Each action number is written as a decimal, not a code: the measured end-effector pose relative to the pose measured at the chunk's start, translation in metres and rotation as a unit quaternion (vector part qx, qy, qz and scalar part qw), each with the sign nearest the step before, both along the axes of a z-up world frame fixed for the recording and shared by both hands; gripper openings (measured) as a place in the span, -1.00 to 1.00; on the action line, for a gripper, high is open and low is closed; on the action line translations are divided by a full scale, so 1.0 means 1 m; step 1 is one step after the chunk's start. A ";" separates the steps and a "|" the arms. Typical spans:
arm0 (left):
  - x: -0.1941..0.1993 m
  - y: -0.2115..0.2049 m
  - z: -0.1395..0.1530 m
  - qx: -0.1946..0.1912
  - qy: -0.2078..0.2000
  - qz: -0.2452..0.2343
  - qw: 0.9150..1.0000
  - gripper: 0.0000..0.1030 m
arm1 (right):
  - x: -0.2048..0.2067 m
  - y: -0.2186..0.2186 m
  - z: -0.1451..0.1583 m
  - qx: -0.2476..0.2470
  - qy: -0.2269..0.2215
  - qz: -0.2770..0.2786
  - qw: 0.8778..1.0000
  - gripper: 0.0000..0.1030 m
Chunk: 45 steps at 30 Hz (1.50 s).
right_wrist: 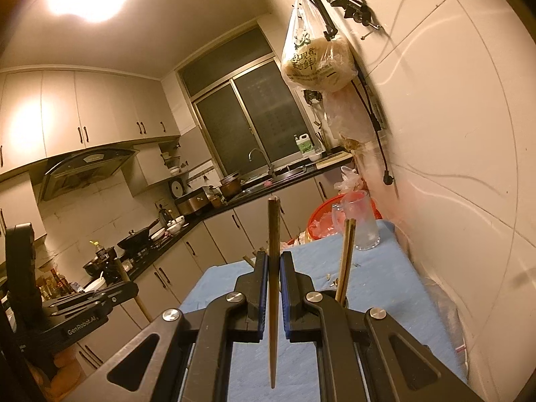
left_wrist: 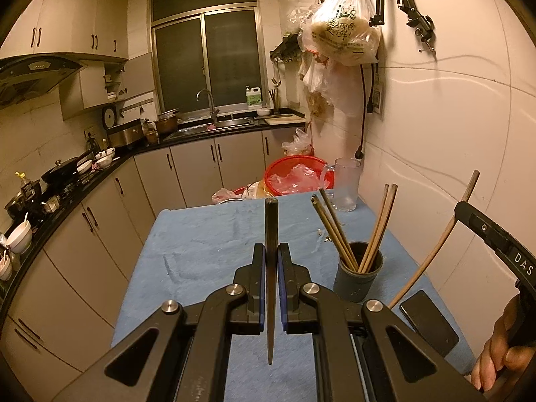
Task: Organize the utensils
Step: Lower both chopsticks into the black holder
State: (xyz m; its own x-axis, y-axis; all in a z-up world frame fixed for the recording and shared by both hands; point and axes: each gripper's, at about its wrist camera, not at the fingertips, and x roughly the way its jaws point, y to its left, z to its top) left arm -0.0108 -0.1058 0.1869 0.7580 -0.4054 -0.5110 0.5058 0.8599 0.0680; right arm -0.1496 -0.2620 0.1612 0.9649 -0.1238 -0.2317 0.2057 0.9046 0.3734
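Chopsticks, one per tool: the left gripper [left_wrist: 271, 261] is clamped on a dark chopstick [left_wrist: 271, 234] standing upright between its jaws, the right gripper [right_wrist: 274, 268] on a brown chopstick [right_wrist: 274, 244] held the same way, each gripped at mid-length. Just right of and ahead of the left tool, a grey cup [left_wrist: 360, 271] on the blue cloth [left_wrist: 207, 244] already holds several sticks, with a glass mug [left_wrist: 346, 184] farther ahead and a phone [left_wrist: 428, 321] near its right side. Thin, stiff and light, each stick looks prone to pivoting or slipping between the pads, so a mid-shaft hold seems soundest.
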 end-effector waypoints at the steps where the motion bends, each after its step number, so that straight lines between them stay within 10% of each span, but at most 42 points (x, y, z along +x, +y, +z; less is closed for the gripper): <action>1: 0.001 -0.002 0.000 0.000 0.000 -0.001 1.000 -0.86 | 0.001 -0.002 0.001 0.000 0.000 0.000 1.000 -0.85; 45: 0.029 -0.087 0.042 -0.038 0.002 -0.068 0.997 -0.86 | 0.035 -0.055 0.038 -0.027 -0.017 -0.040 0.999 -0.85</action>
State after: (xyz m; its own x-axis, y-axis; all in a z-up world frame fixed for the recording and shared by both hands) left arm 0.0187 -0.1927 0.2284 0.6911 -0.5420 -0.4781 0.6187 0.7856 0.0036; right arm -0.1150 -0.3171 0.1993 0.9585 -0.2123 -0.1905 0.2664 0.9049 0.3319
